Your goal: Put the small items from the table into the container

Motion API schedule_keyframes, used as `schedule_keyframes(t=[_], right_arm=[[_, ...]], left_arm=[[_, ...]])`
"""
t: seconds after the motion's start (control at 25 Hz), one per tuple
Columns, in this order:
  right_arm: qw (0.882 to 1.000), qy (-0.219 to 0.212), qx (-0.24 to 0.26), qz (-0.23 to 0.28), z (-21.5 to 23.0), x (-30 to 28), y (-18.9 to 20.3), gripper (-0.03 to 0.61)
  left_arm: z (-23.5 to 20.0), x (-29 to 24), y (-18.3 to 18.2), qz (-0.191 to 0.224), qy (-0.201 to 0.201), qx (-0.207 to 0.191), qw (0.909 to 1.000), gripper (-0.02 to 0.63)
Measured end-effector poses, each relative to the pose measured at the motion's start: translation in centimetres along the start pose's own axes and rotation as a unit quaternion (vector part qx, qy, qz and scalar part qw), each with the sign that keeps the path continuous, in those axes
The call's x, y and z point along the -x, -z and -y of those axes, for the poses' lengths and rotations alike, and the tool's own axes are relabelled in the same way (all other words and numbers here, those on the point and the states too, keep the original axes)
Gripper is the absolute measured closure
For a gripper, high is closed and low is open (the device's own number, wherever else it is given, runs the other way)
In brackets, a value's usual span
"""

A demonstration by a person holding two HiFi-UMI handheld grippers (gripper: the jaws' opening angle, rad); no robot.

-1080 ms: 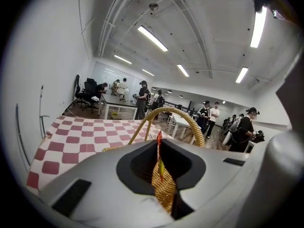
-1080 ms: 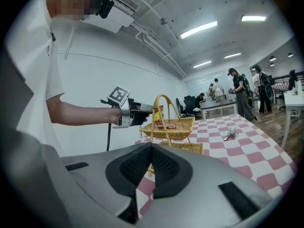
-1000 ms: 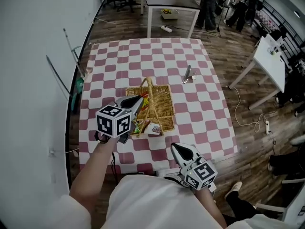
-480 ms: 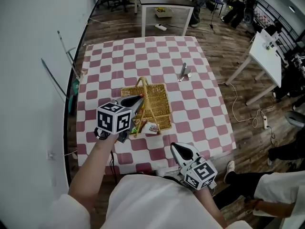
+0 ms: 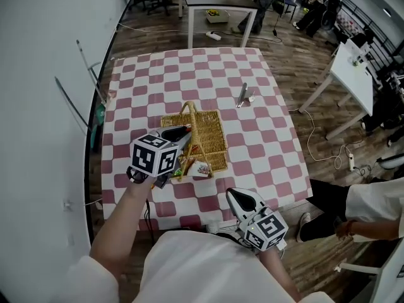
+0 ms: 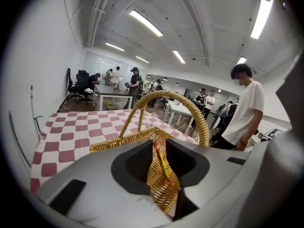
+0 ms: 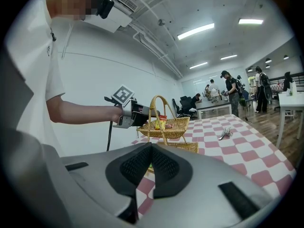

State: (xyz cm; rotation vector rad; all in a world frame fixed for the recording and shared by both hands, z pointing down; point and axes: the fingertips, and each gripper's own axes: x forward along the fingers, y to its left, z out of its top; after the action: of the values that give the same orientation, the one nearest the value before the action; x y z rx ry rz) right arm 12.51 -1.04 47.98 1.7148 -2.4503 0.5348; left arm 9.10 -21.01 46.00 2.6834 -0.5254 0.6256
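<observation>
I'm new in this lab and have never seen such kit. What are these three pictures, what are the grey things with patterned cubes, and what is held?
No robot: a person holds a two-jaw gripper in each hand; the cubes belong to them. The head view looks down from the person's head; the other two cameras ride on the grippers and look along their jaws. On the checked table stands a wicker basket with small packets inside; a small metal item lies beyond it. The left gripper is at the basket, jaws opening, a thin yellow-and-red item between them. The right gripper hangs by the table's near edge, jaws together, empty.
</observation>
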Motion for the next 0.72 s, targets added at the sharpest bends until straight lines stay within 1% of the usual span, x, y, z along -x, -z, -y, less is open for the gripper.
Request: schedule_keyframes(t=[0.04, 0.16, 0.2, 0.28, 0.44, 0.52, 0.72], right_arm=[[1.0, 0.0, 0.0, 0.0, 0.0, 0.0, 0.0, 0.578], [1.0, -0.001, 0.001, 0.001, 0.1, 0.0, 0.0, 0.578], [1.0, -0.001, 0.001, 0.001, 0.1, 0.0, -0.1, 0.578], [1.0, -0.001, 0.001, 0.001, 0.1, -0.1, -0.1, 0.578], [1.0, -0.003, 0.0, 0.001, 0.0, -0.2, -0.2, 0.578], [1.0, -0.004, 0.0, 0.0, 0.0, -0.2, -0.3, 0.578], [1.0, -0.007, 0.002, 0.0, 0.0, -0.3, -0.6, 0.578]], left_arm=[[0.0, 0.0, 0.0, 0.001, -0.001, 0.001, 1.0, 0.505], [-0.2, 0.1, 0.0, 0.001, -0.005, -0.002, 1.0, 0.505], [-0.3, 0.1, 0.0, 0.001, -0.007, -0.002, 1.0, 0.495], [-0.4, 0.2, -0.1, 0.002, -0.011, -0.002, 0.9999, 0.452], [-1.0, 0.5, -0.3, 0.007, -0.021, -0.002, 0.9998, 0.446], [-1.3, 0.7, -0.5, 0.011, -0.026, -0.003, 0.9996, 0.431], [-1.7, 1.3, -0.8, 0.018, -0.037, -0.002, 0.9992, 0.433]])
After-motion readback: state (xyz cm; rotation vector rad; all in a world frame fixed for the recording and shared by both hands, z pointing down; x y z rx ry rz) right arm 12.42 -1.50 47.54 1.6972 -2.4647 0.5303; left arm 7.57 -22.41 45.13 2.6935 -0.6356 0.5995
